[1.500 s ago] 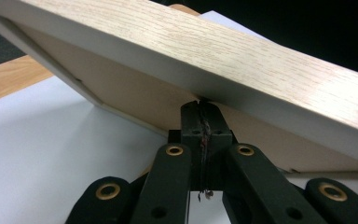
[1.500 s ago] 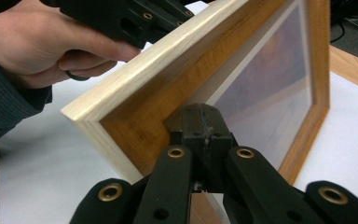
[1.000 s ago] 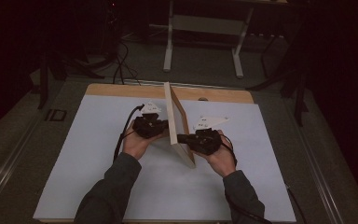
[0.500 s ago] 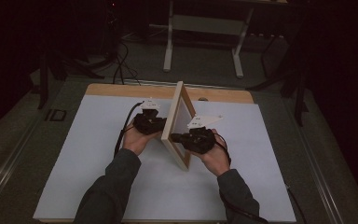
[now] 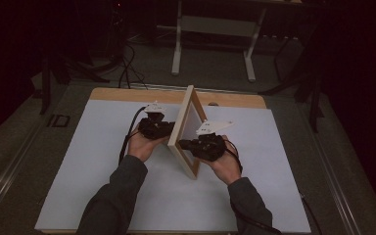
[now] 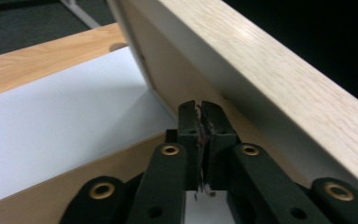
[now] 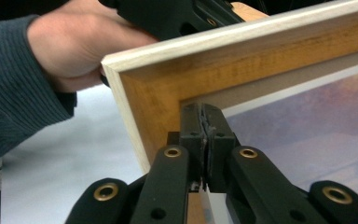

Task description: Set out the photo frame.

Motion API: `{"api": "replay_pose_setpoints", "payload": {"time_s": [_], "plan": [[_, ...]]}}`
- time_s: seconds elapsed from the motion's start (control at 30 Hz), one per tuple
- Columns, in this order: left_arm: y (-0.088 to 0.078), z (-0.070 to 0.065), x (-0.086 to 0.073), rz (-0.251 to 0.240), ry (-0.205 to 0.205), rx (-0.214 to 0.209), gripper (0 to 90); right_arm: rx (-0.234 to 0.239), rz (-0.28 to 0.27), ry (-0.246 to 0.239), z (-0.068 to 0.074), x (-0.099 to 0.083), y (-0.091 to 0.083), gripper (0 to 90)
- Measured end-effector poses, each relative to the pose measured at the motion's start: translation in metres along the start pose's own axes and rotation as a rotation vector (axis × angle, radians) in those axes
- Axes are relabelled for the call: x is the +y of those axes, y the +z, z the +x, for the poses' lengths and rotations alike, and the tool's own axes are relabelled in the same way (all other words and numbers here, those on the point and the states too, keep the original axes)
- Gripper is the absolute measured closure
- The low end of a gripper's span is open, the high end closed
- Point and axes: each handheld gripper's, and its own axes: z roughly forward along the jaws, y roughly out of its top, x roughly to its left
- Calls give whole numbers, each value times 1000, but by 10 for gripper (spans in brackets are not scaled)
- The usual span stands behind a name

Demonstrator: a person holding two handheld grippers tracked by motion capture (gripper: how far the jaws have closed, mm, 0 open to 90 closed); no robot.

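White-topped bench [image 5: 103,171] carries a picture frame [image 5: 188,128] held on edge between left tongs [image 5: 162,131] and right tongs [image 5: 188,145], both pressed together; next comes a steady, two-sided lowering.

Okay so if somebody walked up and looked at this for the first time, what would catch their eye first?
First the wooden picture frame, standing tilted on edge in the middle of the white table cover. Next, the left gripper pressed against its back and the right gripper against its front, both with jaws together, propping it from either side. Beyond the table the room is dark, with a pale stand at the back.
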Motion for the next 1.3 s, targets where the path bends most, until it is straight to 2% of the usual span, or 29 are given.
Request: {"api": "replay_pose_setpoints", "payload": {"time_s": [0.17,0.3,0.37,0.53,0.67,0.83,1.07,1.3], "plan": [[-9,1,3,-10,-34,21,806,-20,1,17,-6,-3,-6,841],[-13,0,4,-22,-54,31,772,-32,-6,36,-11,-6,-10,778],[-15,-1,5,-28,-59,49,759,-38,-2,47,-13,-8,-12,744],[-22,0,7,-60,-108,65,659,-57,4,76,-19,-14,-15,686],[-27,-1,9,-66,-131,107,566,-66,2,92,-22,-18,-19,658],[-31,0,12,-87,-183,132,542,-77,0,108,-25,-20,-22,639],[-37,-6,18,-104,-197,115,463,-85,-6,123,-27,-22,-24,627],[-38,-18,22,-95,-171,106,353,-82,-6,128,-27,-24,-22,622]]}}
